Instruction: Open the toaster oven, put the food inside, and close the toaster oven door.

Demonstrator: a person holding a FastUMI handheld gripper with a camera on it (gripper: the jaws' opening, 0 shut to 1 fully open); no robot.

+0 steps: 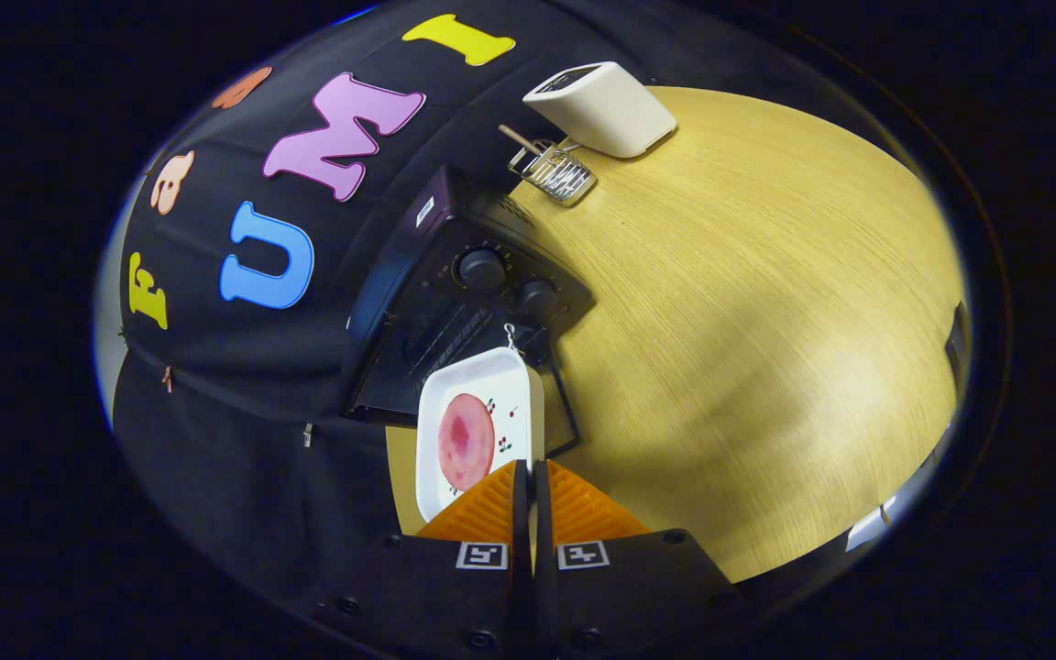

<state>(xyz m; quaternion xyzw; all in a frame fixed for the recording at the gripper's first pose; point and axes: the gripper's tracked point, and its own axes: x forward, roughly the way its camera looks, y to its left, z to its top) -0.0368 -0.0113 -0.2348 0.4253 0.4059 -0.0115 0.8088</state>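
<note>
Tool is clenching the white tray's rim — keeping it level, sliding toward the toaster oven opening.

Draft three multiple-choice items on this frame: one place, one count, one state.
1. Where is the wire rack?
A) on the table, between the toaster oven and the white appliance
B) on the tray
C) inside the oven

2. How many knobs are on the toaster oven?
A) one
B) four
C) two

3. What state are the tongs in?
A) open
B) shut on the tray rim
C) shut on a knob

Key:
1. A: the rack lies beside the appliance.
2. C: two knobs sit side by side.
3. B: both fingers pinch the rim of the tray carrying the pink food.
</note>
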